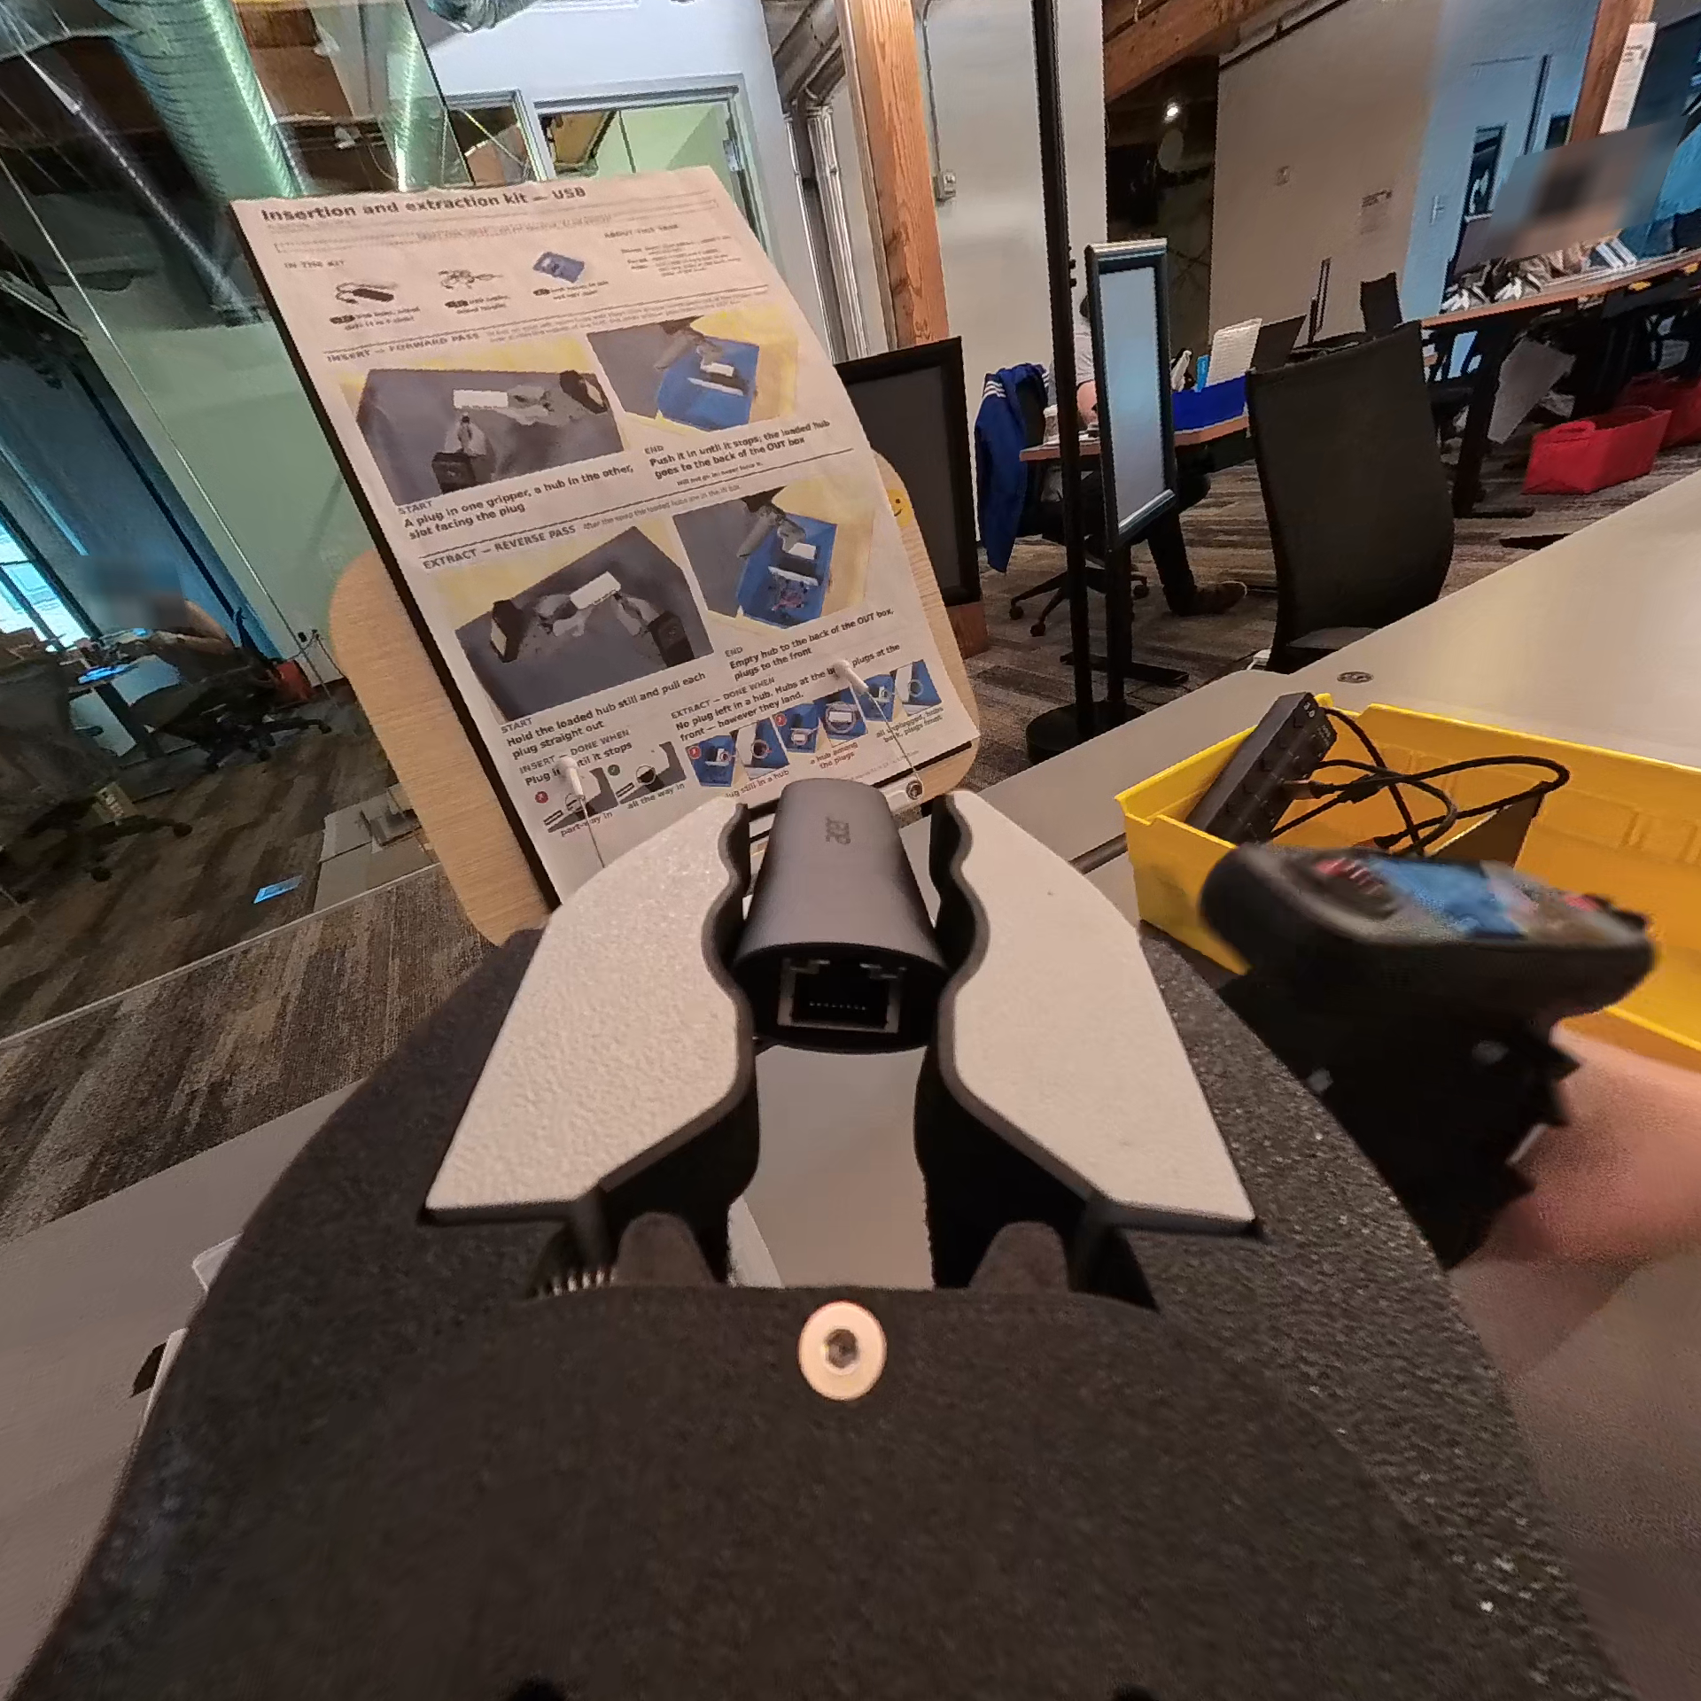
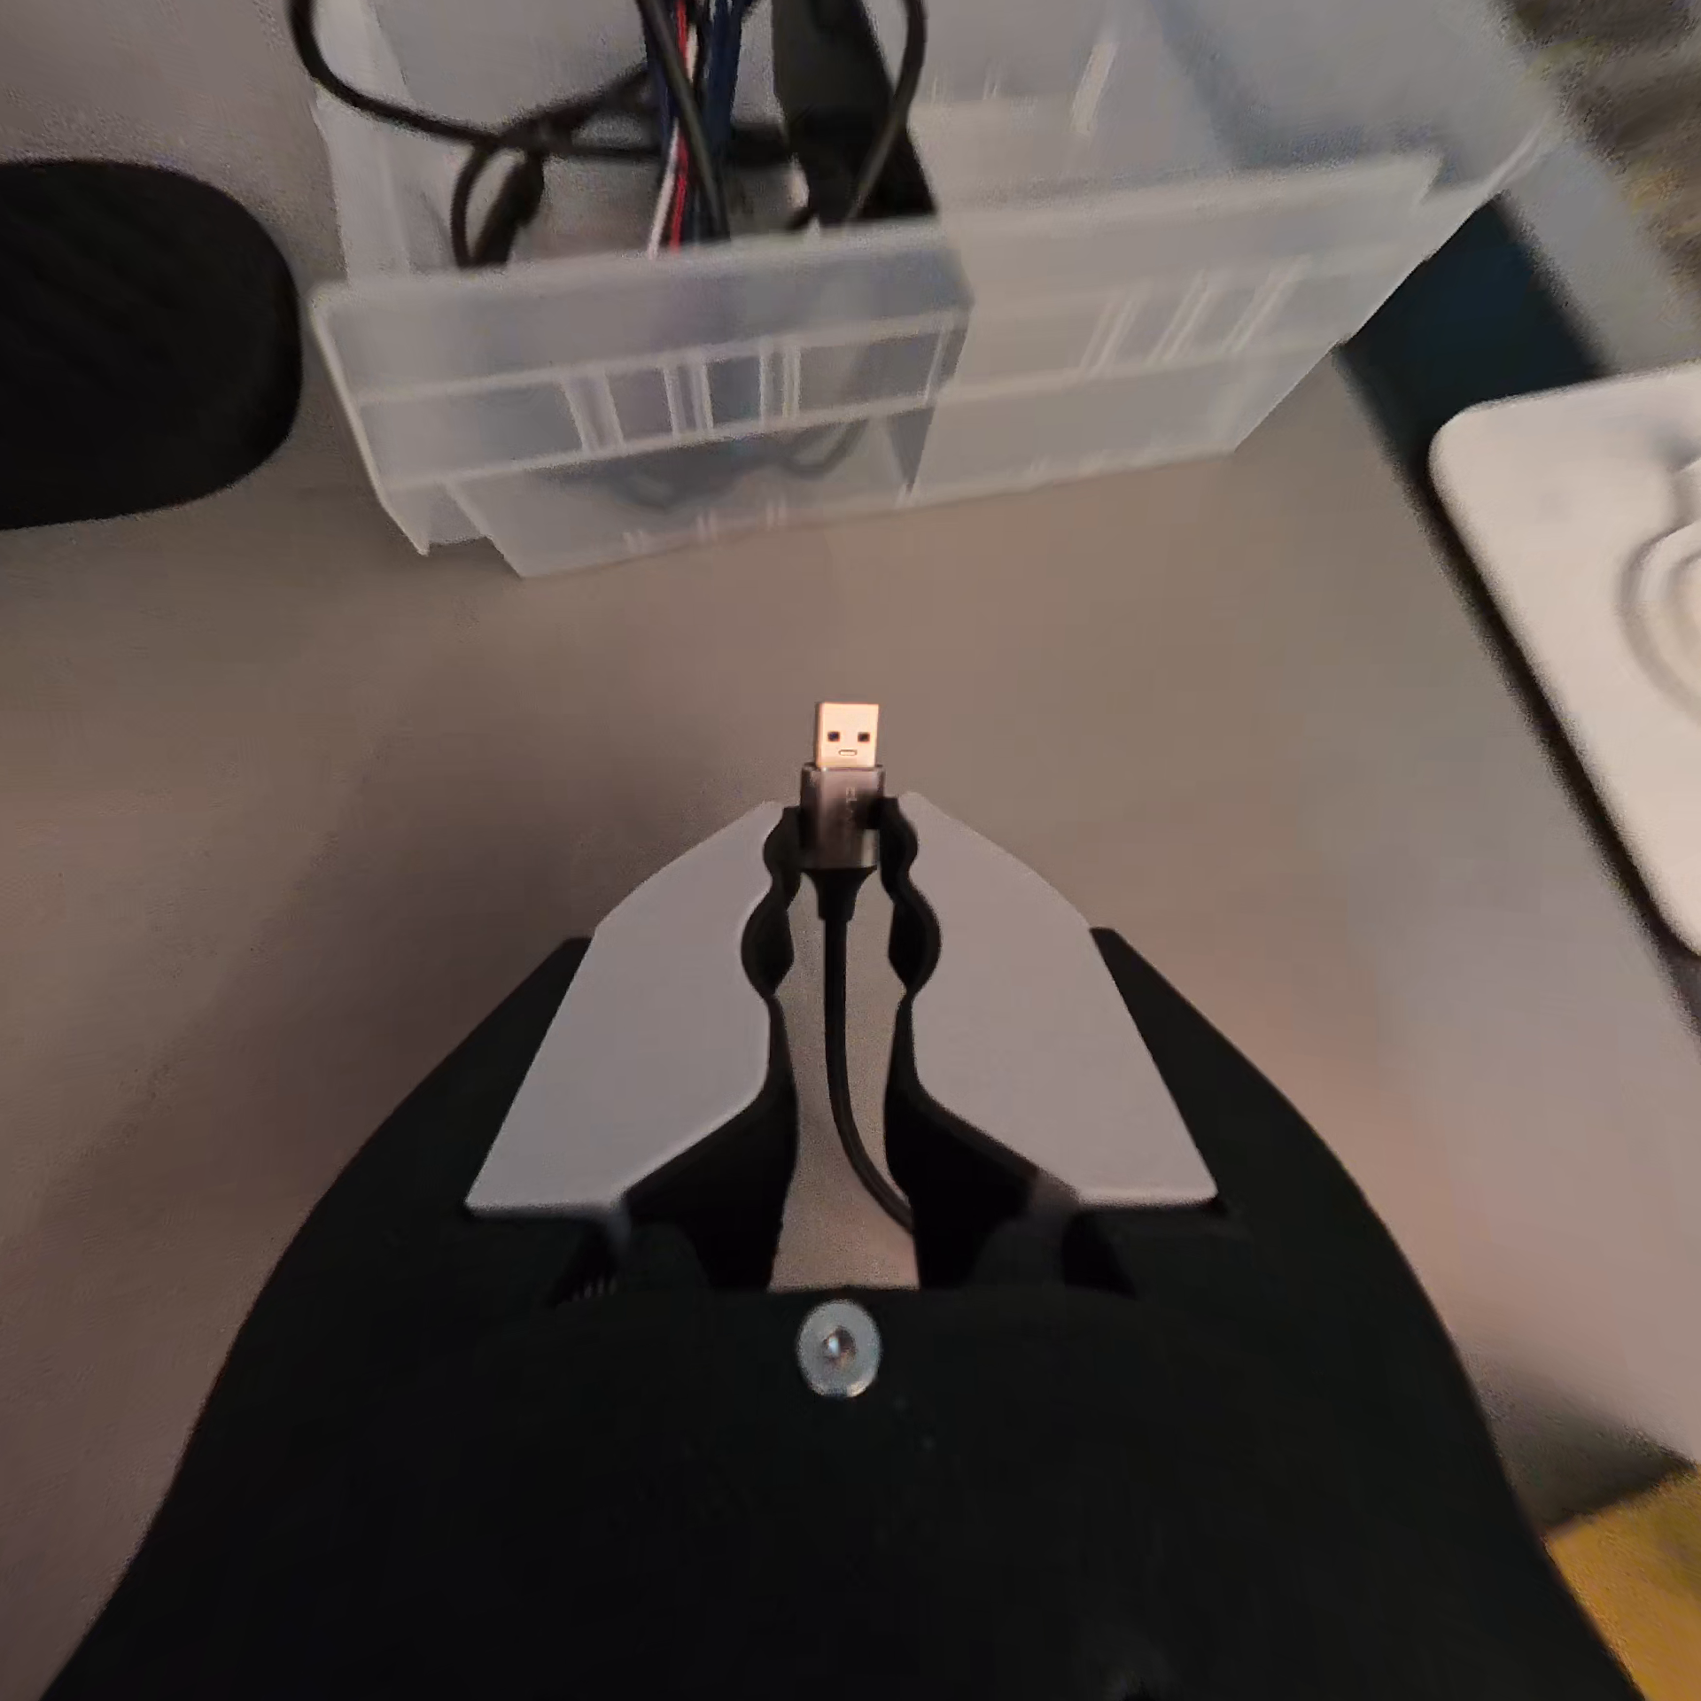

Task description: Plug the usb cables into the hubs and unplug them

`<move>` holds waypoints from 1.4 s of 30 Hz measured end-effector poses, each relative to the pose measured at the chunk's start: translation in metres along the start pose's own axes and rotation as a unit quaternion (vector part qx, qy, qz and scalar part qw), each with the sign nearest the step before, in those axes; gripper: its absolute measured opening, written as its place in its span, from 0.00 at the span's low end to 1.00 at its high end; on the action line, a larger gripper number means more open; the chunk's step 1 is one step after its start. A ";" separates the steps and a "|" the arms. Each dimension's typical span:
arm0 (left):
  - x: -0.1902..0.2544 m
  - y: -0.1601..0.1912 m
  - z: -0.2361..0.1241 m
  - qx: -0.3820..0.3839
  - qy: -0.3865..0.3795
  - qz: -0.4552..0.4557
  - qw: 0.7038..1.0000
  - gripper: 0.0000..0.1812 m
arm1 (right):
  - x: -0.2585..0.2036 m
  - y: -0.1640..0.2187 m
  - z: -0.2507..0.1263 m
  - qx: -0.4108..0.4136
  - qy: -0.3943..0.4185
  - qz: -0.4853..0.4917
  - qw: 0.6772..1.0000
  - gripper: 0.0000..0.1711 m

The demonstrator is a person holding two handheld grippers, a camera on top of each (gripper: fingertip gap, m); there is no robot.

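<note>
Left tongs (image 1: pixel 836 907) clamped on a dark grey hub (image 1: pixel 833 884), held above the counter (image 1: pixel 1519 589), socket end facing the camera. Right tongs (image 2: pixel 836 810) pinch a USB cable (image 2: pixel 842 1012) at its plug (image 2: pixel 845 782); metal tip juts past the fingertips, clear bin (image 2: pixel 644 368) beyond.

Left view is bright, daylit and fisheye-bent at its edges; right view is dimmer, with the bin (image 2: pixel 644 405) beyond the plug (image 2: pixel 845 736) motion-blurred.
</note>
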State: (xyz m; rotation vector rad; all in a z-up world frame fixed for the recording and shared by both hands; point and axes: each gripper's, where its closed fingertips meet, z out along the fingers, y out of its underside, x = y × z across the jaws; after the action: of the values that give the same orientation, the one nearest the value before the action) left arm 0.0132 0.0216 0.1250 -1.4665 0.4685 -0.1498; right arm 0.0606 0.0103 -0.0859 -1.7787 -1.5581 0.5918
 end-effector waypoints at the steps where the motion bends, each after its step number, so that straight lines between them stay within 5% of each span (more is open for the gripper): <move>1: 0.000 0.001 0.001 -0.002 0.000 0.000 1.000 0.21 | 0.002 -0.008 -0.010 0.009 0.014 -0.011 1.000 0.10; 17: 0.022 0.008 0.009 -0.017 0.022 0.036 0.999 0.21 | 0.012 -0.060 -0.117 0.090 0.124 -0.085 0.985 0.10; 25: 0.022 0.005 0.007 -0.014 0.017 0.041 0.999 0.21 | 0.004 -0.006 -0.049 -0.035 0.029 -0.030 0.999 0.09; 34: 0.017 0.004 0.004 -0.010 0.019 0.032 0.999 0.21 | -0.014 0.034 0.025 -0.066 -0.075 0.065 0.993 0.05; 39: 0.020 0.001 0.002 -0.002 0.035 0.023 0.999 0.21 | -0.009 0.023 0.025 -0.013 -0.086 0.094 0.992 0.06; 42: 0.027 -0.004 0.000 0.013 0.067 0.011 0.998 0.21 | -0.003 -0.016 -0.003 0.092 -0.091 0.092 0.987 0.12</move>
State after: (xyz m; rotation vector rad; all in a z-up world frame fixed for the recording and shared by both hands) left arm 0.0383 0.0104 0.1233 -1.4298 0.5904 -0.2369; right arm 0.0520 0.0075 -0.0724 -1.7766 -1.4134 0.9799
